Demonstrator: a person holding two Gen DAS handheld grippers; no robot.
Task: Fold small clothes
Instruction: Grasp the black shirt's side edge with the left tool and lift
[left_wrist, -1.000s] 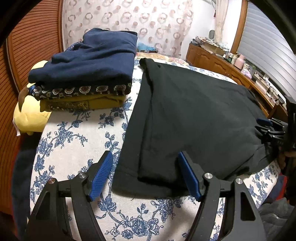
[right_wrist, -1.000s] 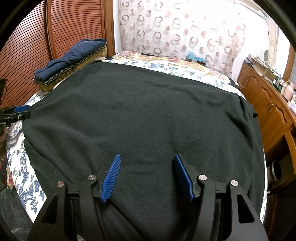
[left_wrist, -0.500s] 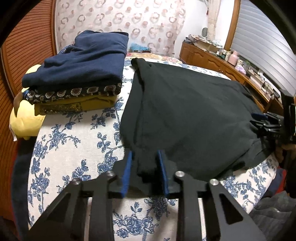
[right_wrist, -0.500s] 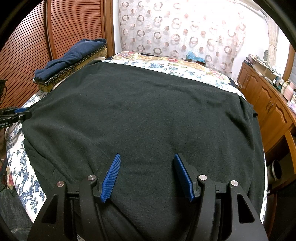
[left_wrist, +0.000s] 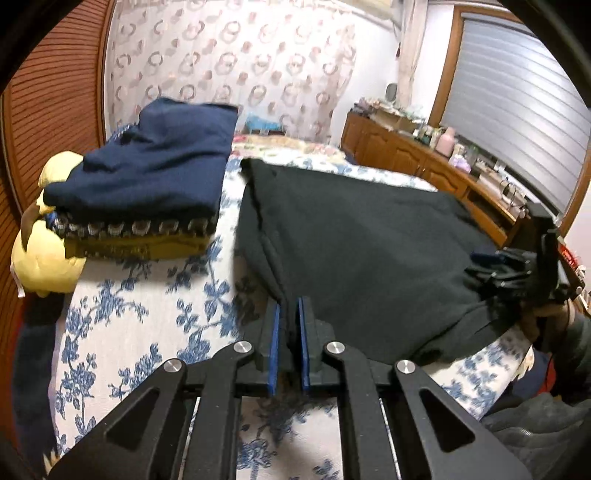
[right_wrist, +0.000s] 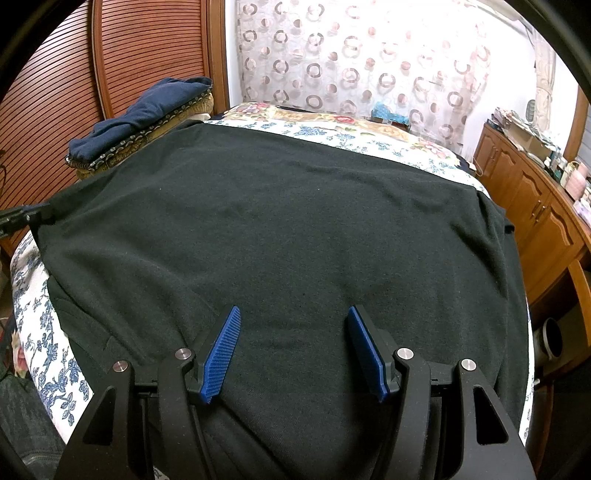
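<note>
Left wrist: tongs newly clamped (garment corner).

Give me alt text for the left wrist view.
The left gripper, jaws just closed, pinches the near edge of a black garment spread on a floral bed. A stack of folded clothes sits behind left; the right gripper is at the garment's right edge.

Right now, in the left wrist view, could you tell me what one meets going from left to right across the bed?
Yellow pillow → stack of folded clothes → black garment → right claw.
</note>
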